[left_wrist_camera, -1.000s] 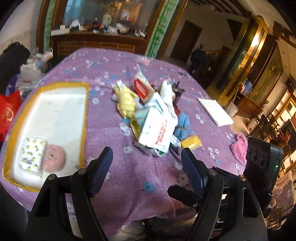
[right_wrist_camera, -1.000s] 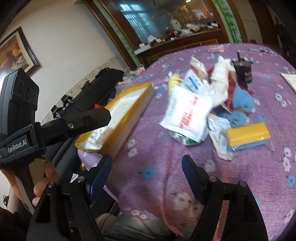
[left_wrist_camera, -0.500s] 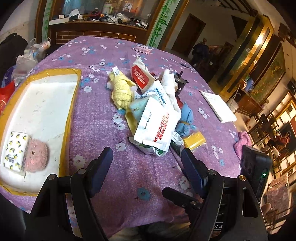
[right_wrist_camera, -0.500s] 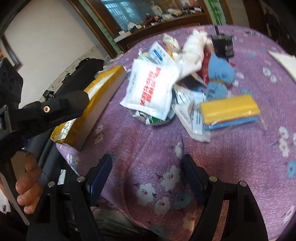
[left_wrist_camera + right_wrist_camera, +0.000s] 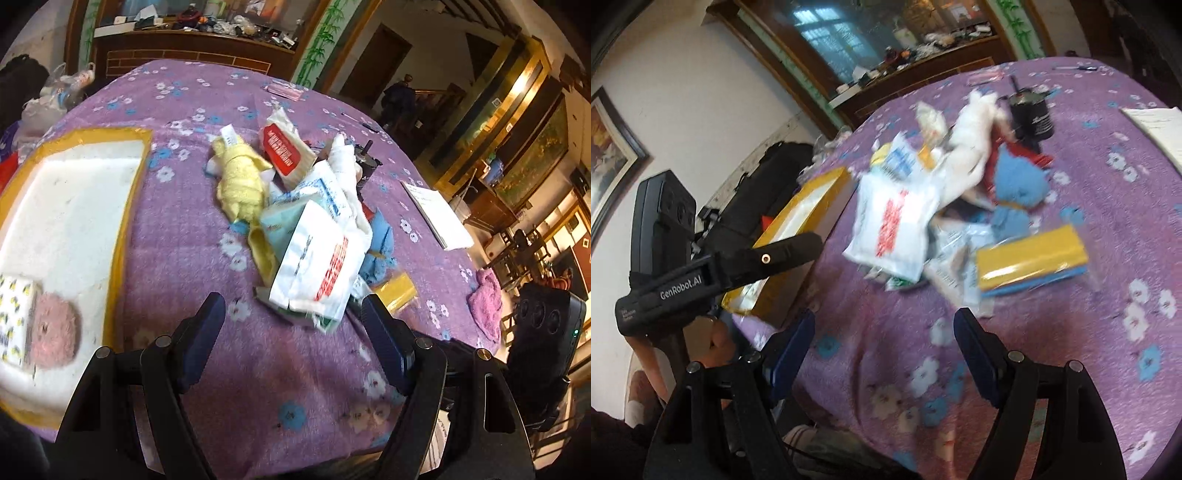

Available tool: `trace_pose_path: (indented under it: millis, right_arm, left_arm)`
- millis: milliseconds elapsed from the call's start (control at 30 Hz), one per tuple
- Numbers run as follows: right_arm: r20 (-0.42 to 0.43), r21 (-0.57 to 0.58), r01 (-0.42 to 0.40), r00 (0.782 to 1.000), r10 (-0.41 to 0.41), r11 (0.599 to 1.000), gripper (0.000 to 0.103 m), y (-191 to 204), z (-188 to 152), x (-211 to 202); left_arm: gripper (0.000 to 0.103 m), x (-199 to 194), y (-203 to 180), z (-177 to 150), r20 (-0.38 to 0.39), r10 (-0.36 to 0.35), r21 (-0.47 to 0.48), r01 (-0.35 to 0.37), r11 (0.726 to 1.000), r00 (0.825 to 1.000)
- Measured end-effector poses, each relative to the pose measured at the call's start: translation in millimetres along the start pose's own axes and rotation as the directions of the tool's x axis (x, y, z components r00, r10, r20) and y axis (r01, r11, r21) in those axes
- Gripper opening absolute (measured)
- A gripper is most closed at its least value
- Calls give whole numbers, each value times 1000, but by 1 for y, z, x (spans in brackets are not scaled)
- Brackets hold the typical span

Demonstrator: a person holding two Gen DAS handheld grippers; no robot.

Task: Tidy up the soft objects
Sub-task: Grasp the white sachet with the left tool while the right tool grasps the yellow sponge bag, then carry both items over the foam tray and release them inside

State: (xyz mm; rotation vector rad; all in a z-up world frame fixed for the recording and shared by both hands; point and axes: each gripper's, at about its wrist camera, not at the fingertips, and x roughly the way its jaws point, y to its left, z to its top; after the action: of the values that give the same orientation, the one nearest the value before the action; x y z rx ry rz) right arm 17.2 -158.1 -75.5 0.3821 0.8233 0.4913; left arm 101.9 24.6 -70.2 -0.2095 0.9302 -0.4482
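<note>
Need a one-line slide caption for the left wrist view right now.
Open left gripper hovers before a pile of soft packets on the purple floral cloth; white tray at left holds a pink puff.

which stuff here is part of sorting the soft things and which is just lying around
Part of the job:
- yellow-edged white foam tray
- pink fluffy round puff in the tray
- yellow knitted cloth
- blue plush toy
- white tissue pack with red print
- yellow and blue wrapped sponge

Just lying about:
- black cylindrical motor
- white paper pad
- purple floral tablecloth

A dark wooden cabinet [image 5: 192, 40] lines the far wall beside a framed picture [image 5: 609, 147] on white plaster.
</note>
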Motion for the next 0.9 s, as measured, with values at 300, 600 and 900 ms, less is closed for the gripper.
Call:
trace_pose_path:
  millis: [300,600,900]
  right_arm:
    - [35,70,134,990,-136,989,78,-33,10,-12]
    - [-23,220,158,987,-157,963,77,-58,15,0]
    - [-69,405,248,968,-241,880,76,-68,40,27]
  left_arm:
    - [45,51,-24,23,-43,13,107,-8,994,999]
    - [14,31,-18,7,-66,-92,46,95,994,994]
    - [12,12,9,-4,-66,-174,-64,170,983,982]
